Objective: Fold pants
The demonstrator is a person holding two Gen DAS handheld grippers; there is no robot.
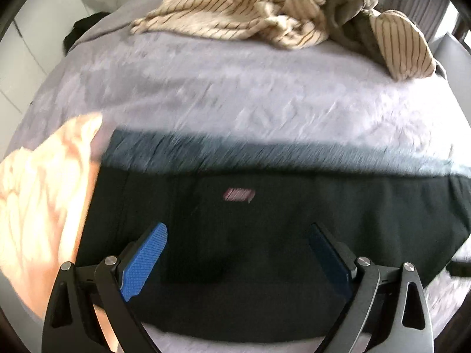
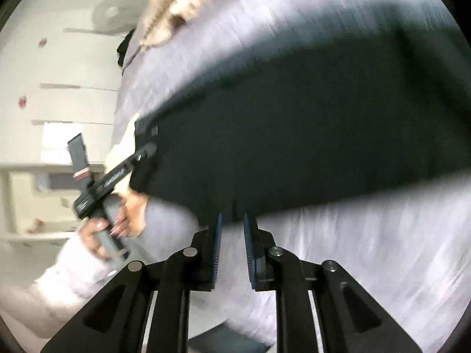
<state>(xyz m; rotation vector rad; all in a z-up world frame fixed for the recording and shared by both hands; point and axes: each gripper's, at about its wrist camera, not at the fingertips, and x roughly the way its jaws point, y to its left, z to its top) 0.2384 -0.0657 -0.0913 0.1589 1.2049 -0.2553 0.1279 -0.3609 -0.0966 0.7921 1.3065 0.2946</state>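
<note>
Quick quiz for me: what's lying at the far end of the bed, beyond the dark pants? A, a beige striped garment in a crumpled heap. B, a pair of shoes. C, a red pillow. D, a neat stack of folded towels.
A: in the left wrist view a beige striped garment lies bunched up on the grey bedcover, well beyond the dark pants spread in front of the open left gripper.

right gripper [image 2: 232, 226] jaws slightly parted over bedspread [image 2: 353, 250]; dark pants [image 2: 294, 132] beyond; left gripper [image 2: 141, 147] at pants' edge
</note>
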